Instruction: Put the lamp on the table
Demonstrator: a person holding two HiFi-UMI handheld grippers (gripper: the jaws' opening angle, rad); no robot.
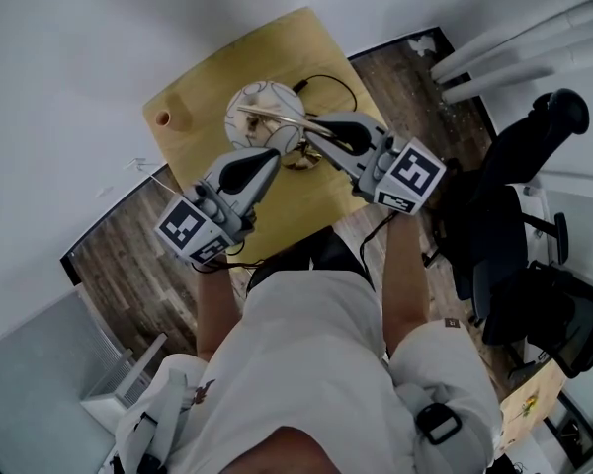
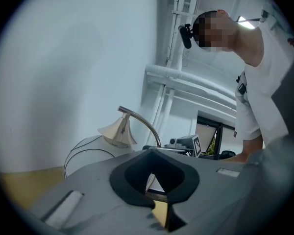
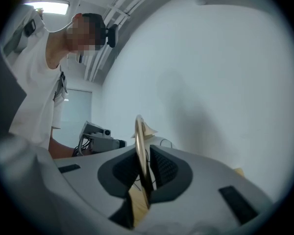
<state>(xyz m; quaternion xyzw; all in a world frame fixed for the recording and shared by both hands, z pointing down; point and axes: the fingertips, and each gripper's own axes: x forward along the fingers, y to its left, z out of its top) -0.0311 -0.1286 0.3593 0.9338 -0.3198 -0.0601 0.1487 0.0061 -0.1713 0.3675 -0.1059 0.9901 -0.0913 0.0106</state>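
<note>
The lamp (image 1: 262, 117) is sitting on the middle of the tabletop (image 1: 208, 72), which is standing against the wall (image 1: 69, 57). A cup (image 1: 163, 118) is standing near the tabletop's left edge, well apart from the lamp. A cord (image 1: 338, 80) is looping behind and right of the lamp. The left tongs (image 1: 274, 156) are hanging just before the lamp, at its left. The right tongs (image 1: 311, 141) are reaching in at its right, the lamp's arm (image 3: 139, 146) running between their jaws. A chair (image 1: 519, 156) is standing on the floor (image 1: 128, 255) right of the tabletop, with pipes (image 1: 514, 47) behind it.

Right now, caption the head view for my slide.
Left tongs and right tongs meet at a brass-armed lamp on a yellow table.
</note>
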